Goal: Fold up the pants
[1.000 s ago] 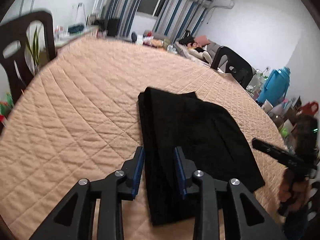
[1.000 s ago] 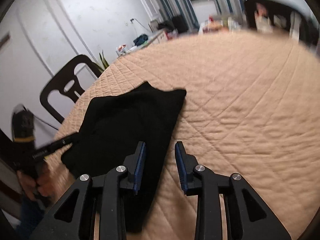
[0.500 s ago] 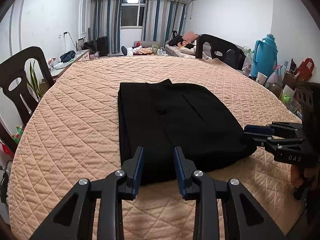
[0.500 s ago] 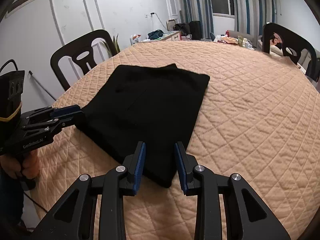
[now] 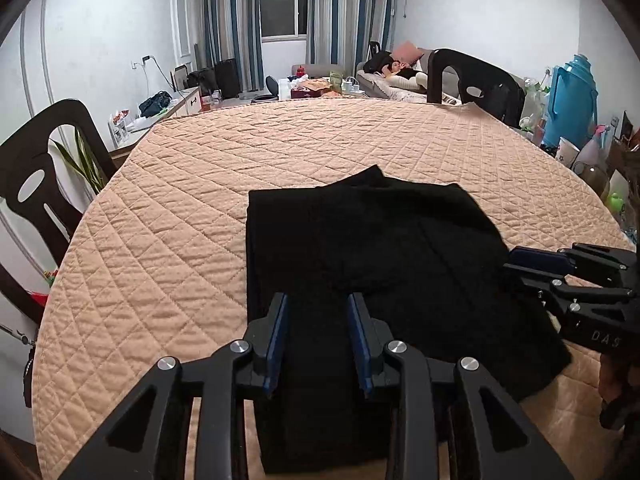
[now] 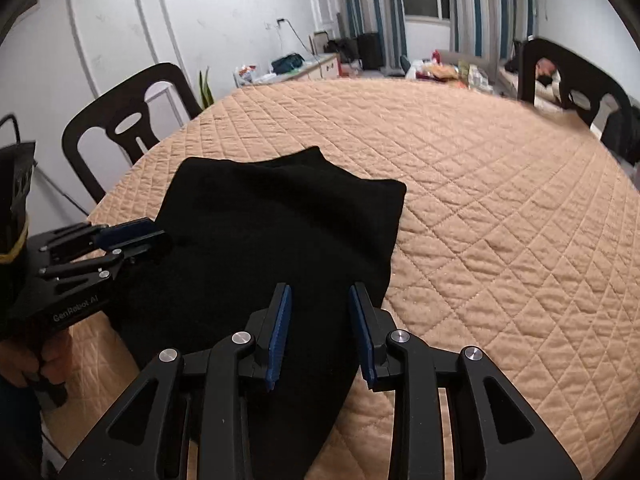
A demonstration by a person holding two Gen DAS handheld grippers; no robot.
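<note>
The black pants [image 5: 372,264] lie folded into a flat, roughly rectangular bundle on the round table's peach quilted cover [image 5: 168,240], toward its near edge; in the left wrist view they fill the middle and run out toward 4 o'clock, and in the right wrist view [image 6: 272,240] they sit left of centre, with one rounded corner jutting out at about 12 o'clock. The left gripper [image 5: 316,340] hangs over the near end of the bundle with its blue-padded fingers apart and nothing pinched between them, the cloth showing through the gap. The right gripper [image 6: 320,332] is likewise released, its fingers parted above the right-hand edge of the pants, gripping nothing. Each tool shows in the other's camera: the right one comes in at 3 o'clock in the left wrist view, its tips at the pants' right edge, and the left one at 9 o'clock in the right wrist view, tips at the left edge. As for containers, a blue thermos jug [image 5: 572,100] stands at 2 o'clock beyond the table, closed, its contents hidden; beside it a white paper cup [image 5: 566,152], whose inside cannot be seen. Black chairs [image 6: 128,124] stand around the table.
</note>
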